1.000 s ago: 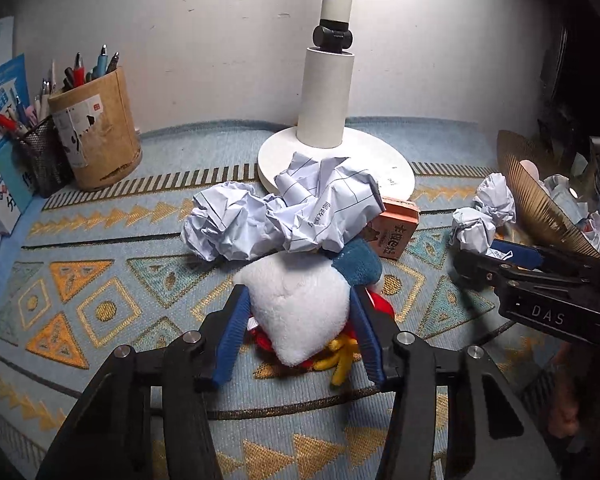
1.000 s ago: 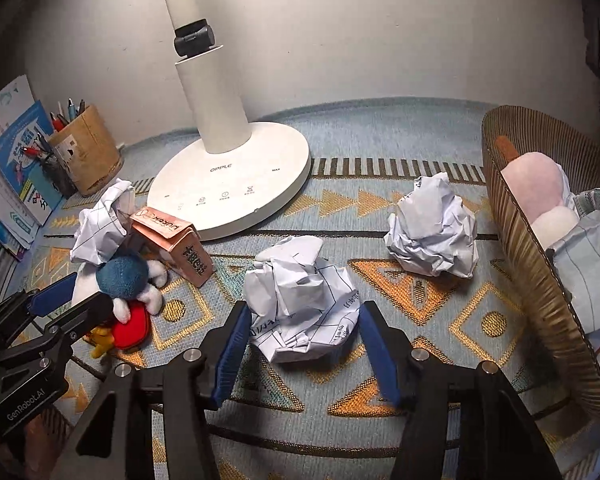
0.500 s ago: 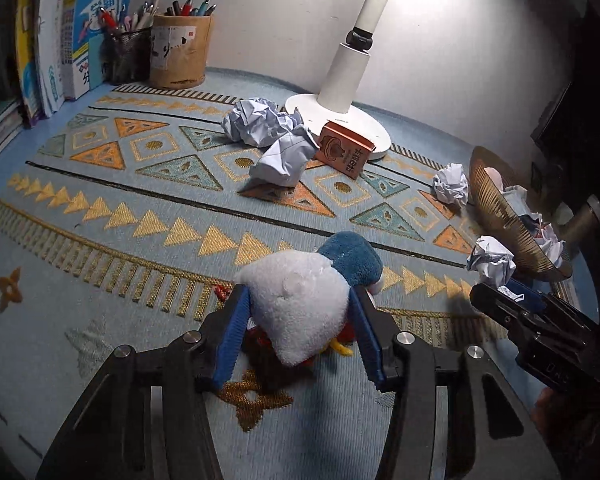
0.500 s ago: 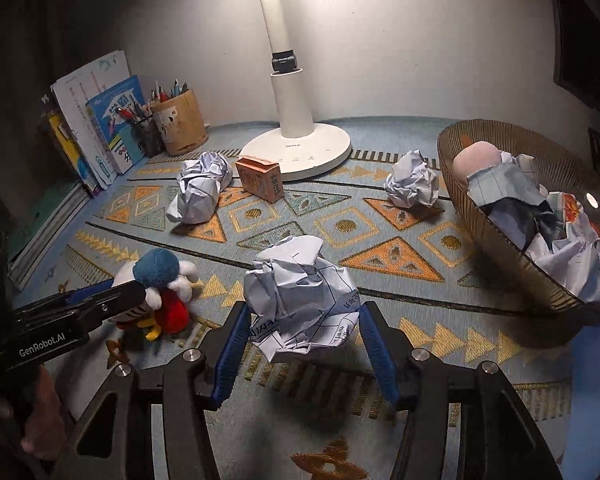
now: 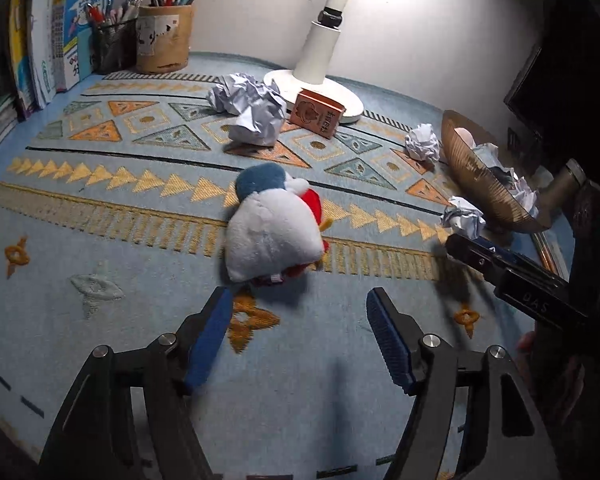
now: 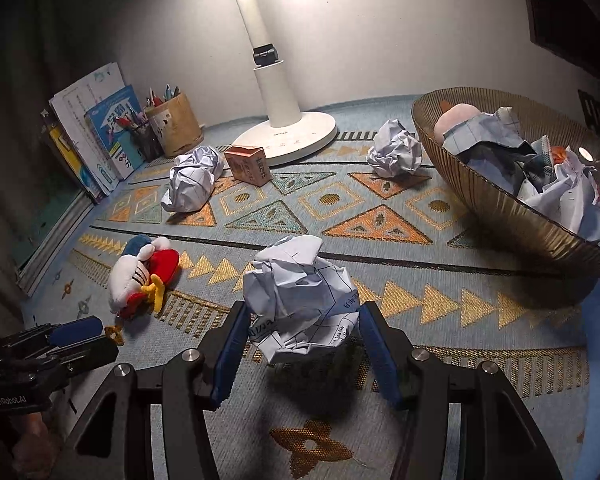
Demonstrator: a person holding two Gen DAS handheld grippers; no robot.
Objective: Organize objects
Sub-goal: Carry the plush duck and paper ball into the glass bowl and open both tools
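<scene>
Patterned blue mat (image 5: 100, 240) with orange and teal triangles: fills the lower and middle frame in both views and carries every item listed. White lamp (image 6: 284, 136): round base at upper centre of the right wrist view, post rising out of the top edge. Ribbed brown bowl (image 6: 500, 200): right edge of the right wrist view, holding crumpled sheets and a pink rounded item. Left gripper (image 5: 300, 320): bottom centre of its own view, blue-padded fingers (image 5: 210, 332) spread apart and grasping nothing. Right gripper (image 6: 304, 344): bottom centre of its own view, fingers pressed against both sides of a held paper ball (image 6: 300, 296). Plush toy (image 5: 272, 228), white body with blue cap and red parts: lying on the mat at centre of the left wrist view, just above the left fingertips and apart from them; lower left in the right wrist view. Books (image 5: 60, 40): standing at upper left of the left wrist view. Tan pen cup (image 5: 162, 38): just right of the books, beside a dark mesh holder. Large paper wad (image 5: 252, 108): upper centre, touching the lamp base. Small paper ball (image 6: 394, 154): on the mat just left of the bowl. Orange carton (image 5: 318, 114): against the lamp base, right of the large wad.
</scene>
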